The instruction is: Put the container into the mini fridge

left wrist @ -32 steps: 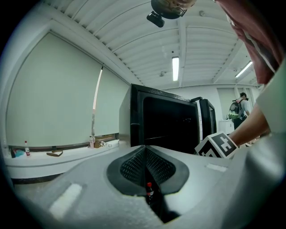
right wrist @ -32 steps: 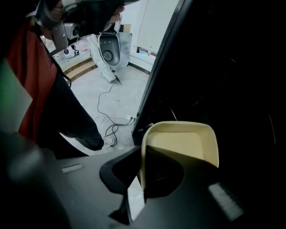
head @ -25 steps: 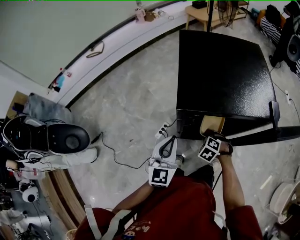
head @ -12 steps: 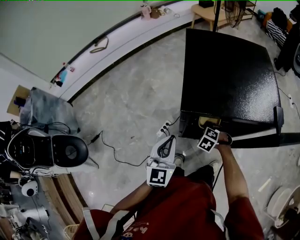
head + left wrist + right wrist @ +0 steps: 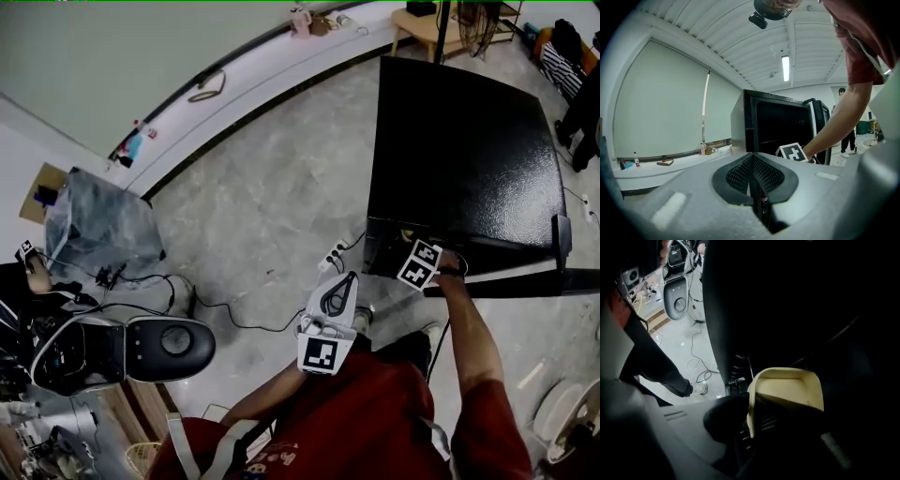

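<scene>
The black mini fridge (image 5: 459, 141) stands on the floor with its door (image 5: 511, 279) swung open toward me. My right gripper (image 5: 420, 264) reaches into the opening, its fingertips hidden from the head view. In the right gripper view a cream container (image 5: 787, 385) sits inside the dark fridge, its rim caught between the jaws of the right gripper (image 5: 750, 416), which are starting to open. My left gripper (image 5: 337, 291) hangs in front of me, left of the fridge, shut with nothing in it; its pads meet in the left gripper view (image 5: 752, 164).
A power strip (image 5: 328, 262) with a cable lies on the floor left of the fridge. A black-and-white machine (image 5: 127, 352) and a grey covered box (image 5: 98, 225) stand at the left. A wooden table (image 5: 422, 23) is behind the fridge. A person (image 5: 846, 122) stands far off.
The right gripper has pushed further into the fridge, and the container that showed at the opening is now out of the head view's sight. The left gripper stayed put.
</scene>
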Demonstrator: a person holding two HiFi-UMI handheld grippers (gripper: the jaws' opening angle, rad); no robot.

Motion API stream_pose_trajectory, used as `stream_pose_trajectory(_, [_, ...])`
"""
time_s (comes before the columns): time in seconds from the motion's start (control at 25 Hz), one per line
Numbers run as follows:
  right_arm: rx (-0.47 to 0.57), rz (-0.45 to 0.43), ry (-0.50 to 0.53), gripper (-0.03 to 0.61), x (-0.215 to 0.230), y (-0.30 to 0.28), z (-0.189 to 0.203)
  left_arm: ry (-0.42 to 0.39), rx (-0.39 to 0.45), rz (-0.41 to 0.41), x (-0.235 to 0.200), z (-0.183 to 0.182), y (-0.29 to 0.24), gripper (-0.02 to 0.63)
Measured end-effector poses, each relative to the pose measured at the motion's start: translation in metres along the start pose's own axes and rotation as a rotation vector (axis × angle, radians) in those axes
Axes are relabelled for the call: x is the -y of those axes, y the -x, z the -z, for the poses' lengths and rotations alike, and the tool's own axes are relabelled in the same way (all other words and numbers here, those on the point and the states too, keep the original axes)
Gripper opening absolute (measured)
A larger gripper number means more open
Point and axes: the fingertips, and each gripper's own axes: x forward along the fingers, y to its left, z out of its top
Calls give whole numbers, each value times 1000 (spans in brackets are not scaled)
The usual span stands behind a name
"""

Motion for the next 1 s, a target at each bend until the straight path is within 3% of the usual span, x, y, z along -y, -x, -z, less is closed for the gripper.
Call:
stream_pose_trajectory(0.4, [-5, 89, -4, 37, 22, -5, -6, -3, 3, -7, -4, -8, 5, 5])
stream_pose_trajectory(0.68, [-10, 147, -14, 157, 27, -5, -3, 6, 7, -2, -1, -5, 7, 5])
stream_pose_trajectory(1.0, [36, 203, -57, 179, 26, 15, -6, 18, 5, 18, 3, -2, 3, 5])
